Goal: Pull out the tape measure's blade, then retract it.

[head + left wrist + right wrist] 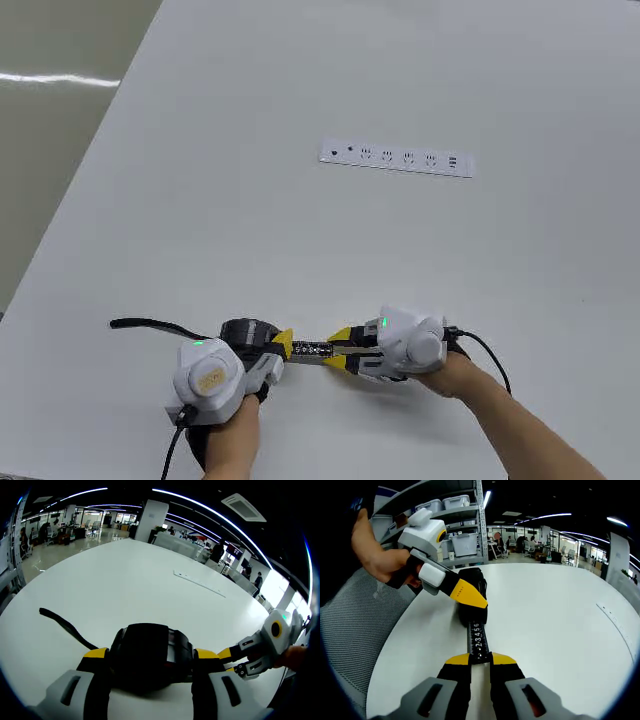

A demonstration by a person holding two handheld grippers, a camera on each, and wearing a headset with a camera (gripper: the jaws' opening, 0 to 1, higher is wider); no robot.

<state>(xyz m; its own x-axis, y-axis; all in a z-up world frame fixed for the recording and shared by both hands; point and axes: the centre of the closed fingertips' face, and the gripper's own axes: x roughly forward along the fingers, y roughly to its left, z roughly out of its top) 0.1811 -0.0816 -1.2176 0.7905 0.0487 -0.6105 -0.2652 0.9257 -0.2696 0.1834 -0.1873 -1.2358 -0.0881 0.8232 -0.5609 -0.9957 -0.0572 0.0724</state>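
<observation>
The black tape measure case [150, 647] sits low over the white table, and my left gripper [151, 656] is shut on it with a yellow-tipped jaw on each side. A short length of blade [478, 636] with printed numbers runs out of the case [472, 597]. My right gripper [480, 659] is shut on the blade's end. In the head view the left gripper [268, 350] and right gripper [337, 351] face each other near the table's front edge, with the blade [312, 351] bridging the small gap. The case's black wrist strap [60, 622] trails left on the table.
A white power strip [396, 158] lies flat toward the far side of the white table [300, 220]. The table's left edge [90, 180] borders a green floor. Shelving with storage bins [455, 525] stands behind the person.
</observation>
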